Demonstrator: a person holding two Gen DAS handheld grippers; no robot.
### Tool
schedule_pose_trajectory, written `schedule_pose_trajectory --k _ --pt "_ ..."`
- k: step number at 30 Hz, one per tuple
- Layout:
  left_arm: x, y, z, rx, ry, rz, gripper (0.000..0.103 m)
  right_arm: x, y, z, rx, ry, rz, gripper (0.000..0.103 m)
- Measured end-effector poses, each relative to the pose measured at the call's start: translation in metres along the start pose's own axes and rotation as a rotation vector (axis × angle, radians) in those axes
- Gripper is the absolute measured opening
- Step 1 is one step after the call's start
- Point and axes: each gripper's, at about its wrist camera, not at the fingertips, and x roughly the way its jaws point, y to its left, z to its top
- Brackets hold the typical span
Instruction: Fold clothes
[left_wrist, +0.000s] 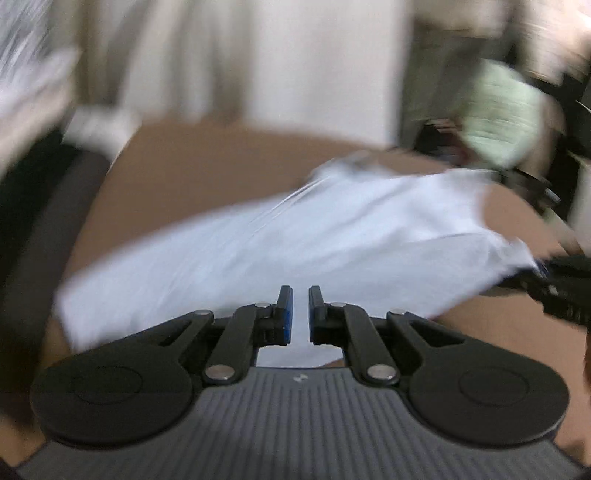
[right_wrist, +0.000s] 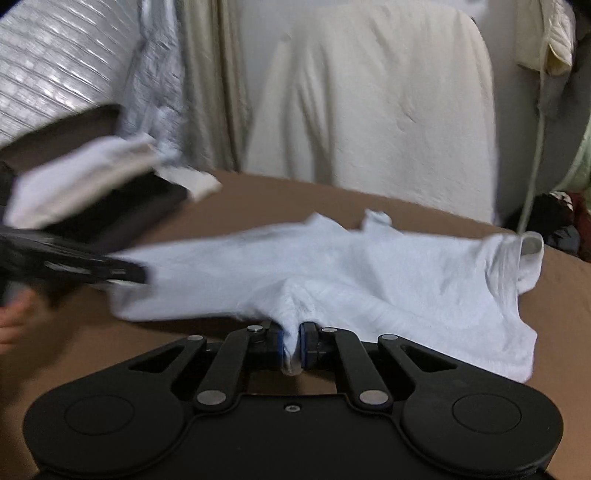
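A white t-shirt (right_wrist: 332, 266) lies spread on a brown surface (right_wrist: 258, 195); it also shows in the left wrist view (left_wrist: 295, 240), blurred by motion. My right gripper (right_wrist: 291, 345) is shut on a bunched fold of the shirt's near edge. My left gripper (left_wrist: 300, 314) has its jaws a small gap apart with nothing between them, just above the shirt's near edge. The left gripper also shows in the right wrist view (right_wrist: 110, 273) at the shirt's left end. The right gripper shows in the left wrist view (left_wrist: 554, 280) at the shirt's right end.
A cream sheet-covered shape (right_wrist: 369, 110) stands behind the surface. Folded white and dark clothes (right_wrist: 92, 177) lie at the far left. A pale green cloth (left_wrist: 498, 114) and dark clutter (right_wrist: 557, 218) are at the right. A dark chair edge (left_wrist: 37, 221) is at the left.
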Motion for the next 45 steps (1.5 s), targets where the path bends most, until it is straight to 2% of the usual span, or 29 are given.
schedule_pose_trajectory --k 1,3,6,9,11,13,14,15,17,19,21,24,25,27,31,34,36,38,40,41,42,43,44,45 --pt "-0.005 -0.013 0.000 0.041 -0.027 -0.049 0.015 -0.016 0.005 0.005 -0.016 -0.004 0.012 0.008" --pt "-0.011 -0.035 -0.003 0.111 -0.054 -0.133 0.037 -0.033 0.011 0.013 -0.055 -0.004 0.023 0.008" --pt "-0.010 -0.066 -0.013 0.213 -0.049 -0.211 0.041 -0.056 0.013 0.020 -0.048 0.005 0.045 0.008" --pt "-0.007 -0.093 -0.022 0.336 -0.046 -0.169 0.041 -0.068 0.014 0.024 -0.031 0.033 0.082 0.008" --pt "-0.006 -0.101 -0.025 0.358 -0.058 -0.126 0.041 -0.074 0.015 0.027 -0.028 0.050 0.143 0.009" --pt "-0.007 -0.104 -0.024 0.348 -0.074 -0.085 0.034 -0.075 0.015 0.031 -0.024 0.074 0.239 0.009" --pt "-0.003 -0.103 -0.021 0.336 -0.062 -0.051 0.013 -0.073 0.014 0.032 -0.035 0.089 0.265 0.009" --pt "0.001 -0.102 -0.019 0.323 -0.048 -0.015 0.003 -0.070 0.015 0.032 -0.063 0.094 0.251 0.009" --pt "0.002 -0.091 -0.011 0.310 -0.060 0.078 0.003 -0.061 0.010 0.031 -0.068 0.104 0.192 0.010" --pt "0.003 -0.073 -0.002 0.274 -0.070 0.168 0.003 -0.050 -0.012 0.026 0.056 0.104 0.125 0.018" --pt "0.008 -0.043 0.007 0.186 -0.058 0.237 0.003 -0.044 -0.041 0.018 0.197 0.112 0.052 0.024" --pt "0.018 -0.004 0.004 0.084 -0.018 0.271 0.003 -0.035 -0.076 -0.003 0.284 0.162 -0.051 0.028" --pt "0.023 -0.001 0.002 0.086 0.012 0.282 0.003 -0.030 -0.090 -0.011 0.329 0.190 -0.086 0.034" --pt "0.034 0.000 -0.001 0.097 0.077 0.302 0.003 -0.024 -0.118 -0.029 0.465 0.226 -0.102 0.044" --pt "0.033 -0.005 -0.004 0.064 0.073 0.252 0.003 -0.011 -0.145 -0.060 0.678 0.232 -0.071 0.051" --pt "0.034 -0.004 -0.012 0.046 0.054 0.239 0.003 0.004 -0.157 -0.078 0.803 0.227 -0.049 0.051" --pt "0.037 0.002 -0.019 0.035 0.067 0.229 0.003 0.018 -0.154 -0.083 0.854 0.218 0.002 0.052" --pt "0.046 0.008 -0.020 0.025 0.086 0.224 0.003 0.032 -0.154 -0.089 0.885 0.200 0.051 0.061" --pt "0.050 0.013 -0.019 0.027 0.085 0.217 0.003 0.047 -0.160 -0.092 0.903 0.140 0.123 0.078" --pt "0.050 0.015 -0.017 0.032 0.077 0.210 0.003 0.054 -0.165 -0.093 0.911 0.115 0.156 0.077" --pt "0.048 0.016 -0.016 0.022 0.060 0.198 0.002 0.059 -0.172 -0.091 0.932 0.096 0.153 0.068" --pt "0.046 0.017 -0.015 0.010 0.041 0.186 0.002 0.064 -0.177 -0.087 0.949 0.091 0.134 0.039" --pt "0.043 0.016 -0.014 -0.001 0.040 0.169 0.002 0.069 -0.181 -0.079 0.935 0.102 0.108 0.016" --pt "0.040 0.015 -0.013 -0.013 0.040 0.151 0.002 0.074 -0.185 -0.071 0.919 0.114 0.081 0.010"
